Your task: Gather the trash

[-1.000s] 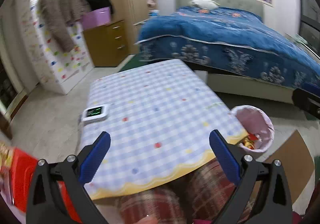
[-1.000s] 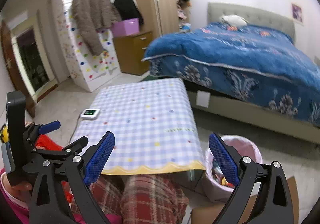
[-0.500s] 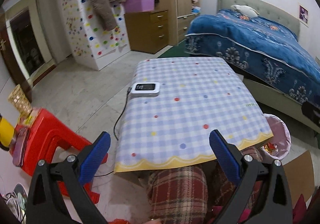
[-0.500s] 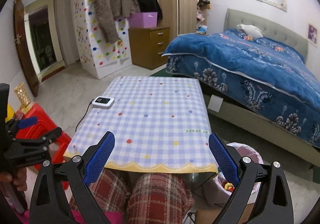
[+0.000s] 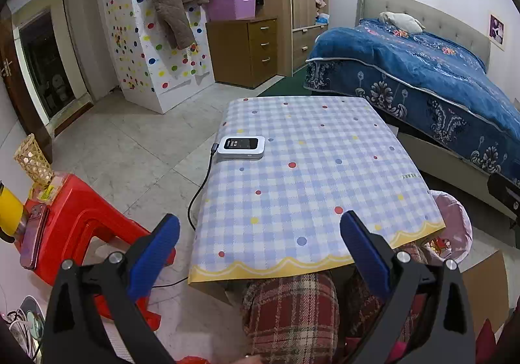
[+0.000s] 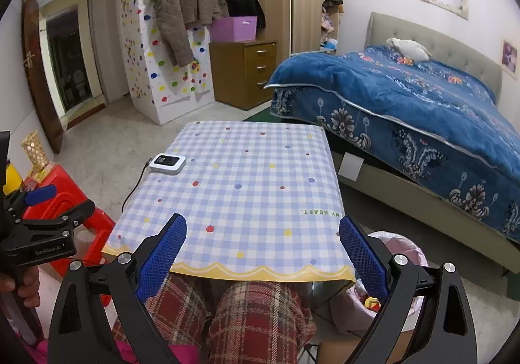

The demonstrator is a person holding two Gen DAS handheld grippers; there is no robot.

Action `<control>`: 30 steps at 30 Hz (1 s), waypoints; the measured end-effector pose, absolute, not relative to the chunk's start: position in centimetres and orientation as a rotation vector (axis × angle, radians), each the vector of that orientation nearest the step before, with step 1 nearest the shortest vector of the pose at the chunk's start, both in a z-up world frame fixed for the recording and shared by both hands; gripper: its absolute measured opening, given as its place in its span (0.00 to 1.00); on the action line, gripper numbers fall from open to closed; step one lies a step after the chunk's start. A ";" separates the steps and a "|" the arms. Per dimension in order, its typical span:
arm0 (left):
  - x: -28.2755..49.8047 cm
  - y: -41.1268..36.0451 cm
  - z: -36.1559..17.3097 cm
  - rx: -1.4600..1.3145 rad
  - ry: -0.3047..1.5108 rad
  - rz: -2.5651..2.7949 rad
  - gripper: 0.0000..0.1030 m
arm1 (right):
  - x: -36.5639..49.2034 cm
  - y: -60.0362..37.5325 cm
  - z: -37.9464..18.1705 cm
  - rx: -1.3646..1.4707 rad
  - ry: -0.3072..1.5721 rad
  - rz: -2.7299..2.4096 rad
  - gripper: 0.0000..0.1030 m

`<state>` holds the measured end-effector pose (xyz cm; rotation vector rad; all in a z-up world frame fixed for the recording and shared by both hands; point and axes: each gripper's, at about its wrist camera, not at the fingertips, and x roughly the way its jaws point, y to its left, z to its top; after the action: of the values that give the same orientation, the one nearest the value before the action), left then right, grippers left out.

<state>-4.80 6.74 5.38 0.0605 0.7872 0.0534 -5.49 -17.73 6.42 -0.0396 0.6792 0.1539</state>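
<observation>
A pink-lined trash bin (image 5: 455, 227) stands on the floor at the table's right front corner, with colourful trash inside; it also shows in the right wrist view (image 6: 401, 247). My left gripper (image 5: 260, 250) is open and empty above the table's near edge. My right gripper (image 6: 262, 253) is open and empty, also above the near edge. The left gripper also shows from the side in the right wrist view (image 6: 45, 201). No loose trash shows on the checked tablecloth (image 5: 312, 175).
A small white device (image 5: 241, 145) with a cable lies at the table's left edge. A red stool (image 5: 78, 221) with a phone, a yellow bottle and a woven cup stands left. A blue bed (image 5: 422, 78) is right. My plaid-clad legs are under the table.
Both grippers have pulled back and swung left, so the whole table and the red stool come into view. Both stay open and empty.
</observation>
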 end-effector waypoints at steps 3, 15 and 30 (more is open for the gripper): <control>-4.7 6.6 5.4 0.064 0.788 0.053 0.93 | -5.4 -17.8 6.4 -0.037 0.681 0.152 0.91; -4.6 6.4 5.5 0.063 0.791 0.054 0.93 | -5.0 -18.1 6.2 -0.033 0.689 0.144 0.91; -4.3 6.5 5.3 0.063 0.795 0.053 0.93 | -4.8 -18.3 6.2 -0.033 0.691 0.140 0.91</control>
<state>-4.33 6.54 5.26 0.0628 0.7946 0.0534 -4.81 -18.34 6.21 -0.0335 0.6907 0.1398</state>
